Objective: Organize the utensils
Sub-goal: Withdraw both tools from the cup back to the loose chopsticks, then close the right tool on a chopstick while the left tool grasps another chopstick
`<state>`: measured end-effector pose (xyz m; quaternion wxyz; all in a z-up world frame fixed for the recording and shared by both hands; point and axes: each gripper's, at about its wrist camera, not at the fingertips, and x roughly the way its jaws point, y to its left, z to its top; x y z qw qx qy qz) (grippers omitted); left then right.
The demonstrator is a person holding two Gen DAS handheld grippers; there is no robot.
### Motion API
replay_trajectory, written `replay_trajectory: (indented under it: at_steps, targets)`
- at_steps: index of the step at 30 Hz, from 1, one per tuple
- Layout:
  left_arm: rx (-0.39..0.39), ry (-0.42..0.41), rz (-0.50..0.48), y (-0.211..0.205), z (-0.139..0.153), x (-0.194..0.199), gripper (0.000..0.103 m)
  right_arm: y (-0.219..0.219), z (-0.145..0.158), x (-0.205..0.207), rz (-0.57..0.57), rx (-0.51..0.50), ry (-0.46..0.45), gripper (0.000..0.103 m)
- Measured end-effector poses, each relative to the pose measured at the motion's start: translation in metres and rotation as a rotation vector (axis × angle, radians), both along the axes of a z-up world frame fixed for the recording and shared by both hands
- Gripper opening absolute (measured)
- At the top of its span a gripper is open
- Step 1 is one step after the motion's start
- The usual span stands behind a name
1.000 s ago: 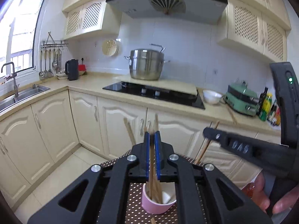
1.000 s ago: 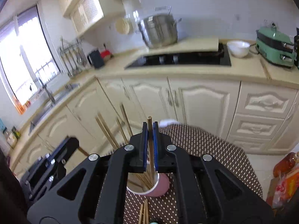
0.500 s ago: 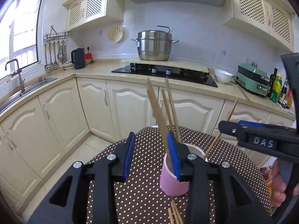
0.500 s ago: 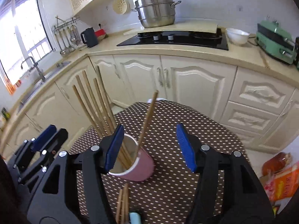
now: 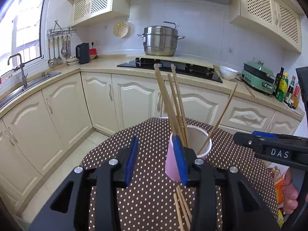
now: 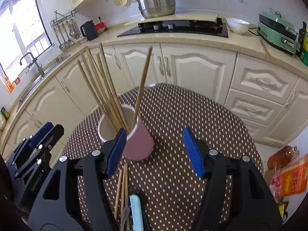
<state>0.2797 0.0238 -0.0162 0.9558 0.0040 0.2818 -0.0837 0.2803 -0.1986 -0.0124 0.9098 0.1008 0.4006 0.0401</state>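
Left gripper (image 5: 156,158): fingers now apart, empty; a second ago they were clamped together on a chopstick above the cup. Right gripper (image 6: 155,152): likewise spread wide, where it gripped one chopstick a second ago. Both sticks have been released into the pink cup (image 6: 138,143), which stands just ahead of the right gripper's left finger and against the left gripper's right finger. Standing chopsticks (image 6: 102,88) lean left in the cup; one (image 6: 143,82) leans right. Judgement: this deposit is complete. Loose chopsticks (image 6: 121,188) remain on the dotted tablecloth (image 6: 192,115) below the fingers, beside a pale blue handle (image 6: 135,211); these likely come next.
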Motion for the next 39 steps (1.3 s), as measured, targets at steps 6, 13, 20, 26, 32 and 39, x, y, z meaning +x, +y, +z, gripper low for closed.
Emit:
replay_trajectory:
  at_steps: [6, 13, 20, 26, 32, 39]
  targets:
    - [-0.001, 0.041, 0.005, 0.008, -0.019, -0.017, 0.038, 0.004, -0.019, -0.012, 0.007, 0.011, 0.063, 0.061]
    - [0.018, 0.11, 0.001, 0.015, -0.048, -0.028, 0.041, 0.026, -0.054, -0.01, 0.094, 0.008, 0.202, 0.061]
    - [0.034, 0.182, 0.008, 0.024, -0.076, -0.029, 0.041, 0.047, -0.084, 0.002, 0.134, -0.006, 0.293, 0.061]
    - [0.043, 0.219, 0.011, 0.031, -0.093, -0.028, 0.042, 0.063, -0.104, 0.015, 0.135, -0.018, 0.344, 0.061]
    - [0.045, 0.243, 0.007, 0.033, -0.102, -0.024, 0.042, 0.078, -0.113, 0.029, 0.137, -0.049, 0.366, 0.058]
    - [0.045, 0.266, 0.007, 0.034, -0.112, -0.022, 0.042, 0.1, -0.12, 0.033, 0.127, -0.115, 0.356, 0.058]
